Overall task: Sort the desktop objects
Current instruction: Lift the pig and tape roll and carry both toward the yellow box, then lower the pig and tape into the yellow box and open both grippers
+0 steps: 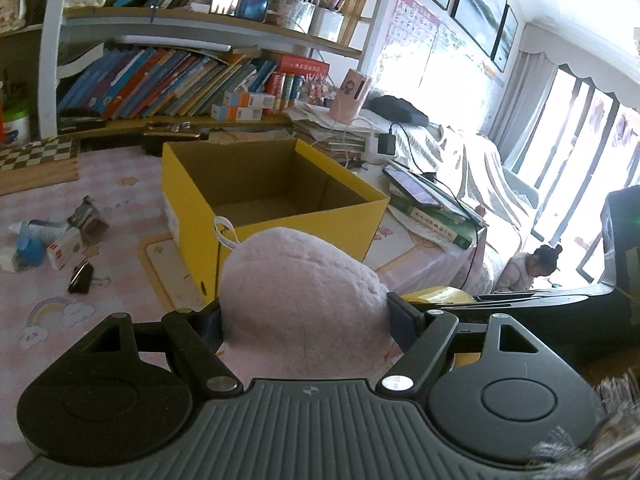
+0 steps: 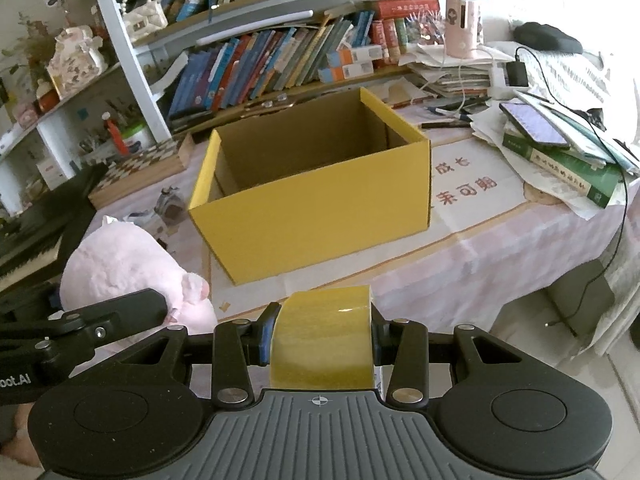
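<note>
At the far left of the tabletop [image 1: 120, 184], in the left wrist view, a small heap of clutter lies well apart from everything else: a crumpled blue wrapper [image 1: 26, 246], a little white-and-red carton [image 1: 64, 250], a black binder clip [image 1: 82, 278] and a grey clip [image 1: 86, 212]. A bare stretch of pink cloth separates this heap from the yellow cardboard box [image 1: 276, 204], whose top is open and whose inside looks empty.

The left hand-held gripper [image 1: 304, 316] is closed on a pink plush toy [image 1: 300, 296], its pads pressed into both flanks. The toy sits just short of the box's near wall, hiding part of that wall's top edge. In the right wrist view the toy [image 2: 128, 272] hangs left of the box's near corner.

The right hand-held gripper [image 2: 322, 336] grips a roll of yellow tape [image 2: 324, 336] by its flat sides. It is held out past the tabletop's near edge, with a strip of bare cloth between it and the box [image 2: 316, 216].

Right of the box lies open cloth with red characters, then a stack of books [image 2: 568, 164] topped by a phone [image 2: 534, 124] near the right edge, where a black cable [image 2: 618, 216] hangs over the side.
</note>
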The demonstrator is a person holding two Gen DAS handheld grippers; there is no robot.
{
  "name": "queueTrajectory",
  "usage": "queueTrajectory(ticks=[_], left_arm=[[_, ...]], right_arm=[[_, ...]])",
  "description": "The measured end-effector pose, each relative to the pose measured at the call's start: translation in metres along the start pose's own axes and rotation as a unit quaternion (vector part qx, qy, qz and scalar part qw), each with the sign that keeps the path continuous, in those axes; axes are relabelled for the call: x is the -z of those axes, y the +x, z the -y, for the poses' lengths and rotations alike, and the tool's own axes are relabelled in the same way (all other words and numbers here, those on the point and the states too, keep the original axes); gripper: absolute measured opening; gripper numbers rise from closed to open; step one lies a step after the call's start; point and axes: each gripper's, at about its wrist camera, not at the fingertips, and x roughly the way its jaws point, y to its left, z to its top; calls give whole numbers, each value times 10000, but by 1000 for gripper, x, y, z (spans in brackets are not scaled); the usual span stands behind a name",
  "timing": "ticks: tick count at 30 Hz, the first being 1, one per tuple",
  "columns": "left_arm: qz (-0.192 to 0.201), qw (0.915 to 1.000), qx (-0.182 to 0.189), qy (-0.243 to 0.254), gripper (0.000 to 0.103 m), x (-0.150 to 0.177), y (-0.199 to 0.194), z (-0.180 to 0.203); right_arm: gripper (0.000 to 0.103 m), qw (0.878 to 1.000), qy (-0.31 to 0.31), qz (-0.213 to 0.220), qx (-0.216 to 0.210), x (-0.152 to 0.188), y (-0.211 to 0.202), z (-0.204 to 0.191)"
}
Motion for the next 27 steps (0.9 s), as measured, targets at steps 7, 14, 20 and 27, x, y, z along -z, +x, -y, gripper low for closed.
queueTrajectory(ticks=[7, 14, 20, 27], left_arm=[[97, 9999, 72, 47, 76, -15, 16, 7], [327, 9994, 48, 132, 76, -37, 31, 14], [520, 9984, -109, 174, 76, -58, 42, 20], [720, 9958, -469, 326, 77, -87, 57, 20]], right_arm=[[41, 10000, -68, 3, 15, -17, 10, 12], [41, 9997, -161, 154, -102, -45, 17, 28], [41, 9980, -425, 310, -347, -73, 24, 34], [41, 9922, -890, 557, -669, -111, 36, 38]])
